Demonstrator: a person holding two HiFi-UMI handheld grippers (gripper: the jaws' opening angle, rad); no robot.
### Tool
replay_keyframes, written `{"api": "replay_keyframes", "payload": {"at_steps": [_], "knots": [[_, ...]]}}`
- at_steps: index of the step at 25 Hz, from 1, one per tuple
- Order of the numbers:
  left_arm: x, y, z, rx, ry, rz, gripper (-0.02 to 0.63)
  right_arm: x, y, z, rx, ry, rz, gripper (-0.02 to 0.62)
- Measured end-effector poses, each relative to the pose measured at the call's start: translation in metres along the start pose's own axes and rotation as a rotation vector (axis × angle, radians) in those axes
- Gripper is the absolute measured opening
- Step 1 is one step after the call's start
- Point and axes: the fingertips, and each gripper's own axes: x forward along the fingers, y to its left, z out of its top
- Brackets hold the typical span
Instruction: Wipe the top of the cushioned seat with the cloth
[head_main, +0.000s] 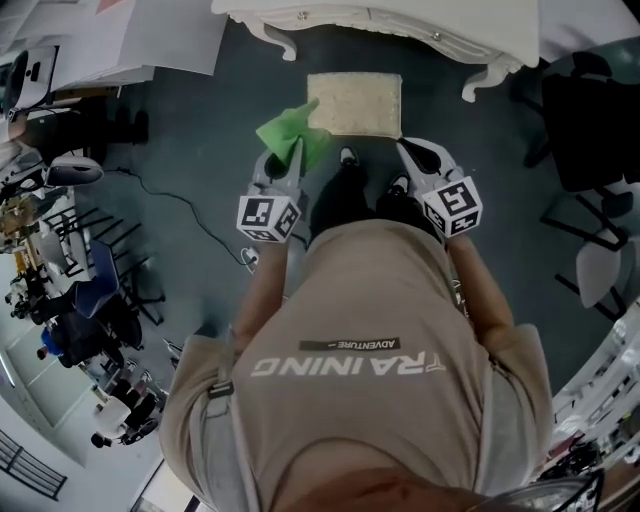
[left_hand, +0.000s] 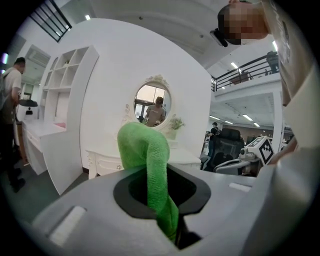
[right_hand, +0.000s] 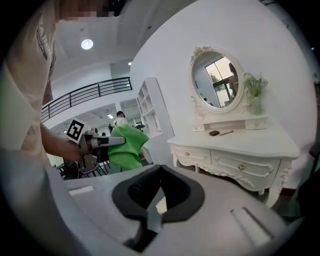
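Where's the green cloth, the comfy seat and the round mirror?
green cloth (head_main: 292, 140), head view, middle of the bunched part.
cushioned seat (head_main: 355, 103), head view, centre of its top.
round mirror (right_hand: 216, 80), right gripper view, middle of the glass.

The head camera is looking steeply down past the person's chest at the cushioned seat (head_main: 354, 104) and the floor (head_main: 180, 150). Each gripper camera is riding close behind its own jaws, facing level toward the same white dressing table (right_hand: 235, 150) and oval mirror (right_hand: 216, 80). The right gripper view is also catching the left gripper (right_hand: 120, 142) with its green cloth (right_hand: 127, 152).
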Motion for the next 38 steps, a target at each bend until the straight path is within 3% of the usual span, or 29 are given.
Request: {"api": "replay_keyframes", "payload": {"at_steps": [5, 12, 16, 22, 27, 32, 38], "knots": [[0.035, 0.039, -0.021, -0.026, 0.026, -0.044, 0.048, 0.037, -0.019, 0.009, -0.022, 0.054, -0.046, -0.005], [0.108, 0.105, -0.017, -0.029, 0.061, -0.111, 0.048, 0.088, -0.063, 0.05, 0.127, 0.036, -0.191, -0.005], [0.141, 0.145, -0.031, -0.091, 0.105, -0.126, 0.048, 0.132, -0.079, 0.044, 0.092, 0.115, -0.223, -0.005], [0.182, 0.21, -0.087, -0.086, 0.207, -0.117, 0.048, 0.205, -0.098, -0.009, 0.022, 0.216, -0.185, -0.005], [0.201, 0.255, -0.153, -0.132, 0.317, -0.05, 0.048, 0.245, -0.112, -0.057, 0.098, 0.247, -0.215, -0.005], [0.225, 0.281, -0.22, -0.145, 0.414, -0.016, 0.048, 0.28, -0.12, -0.098, 0.106, 0.3, -0.146, -0.005], [0.257, 0.316, -0.317, -0.181, 0.514, 0.043, 0.048, 0.298, -0.145, -0.184, 0.126, 0.376, -0.112, -0.005]]}}
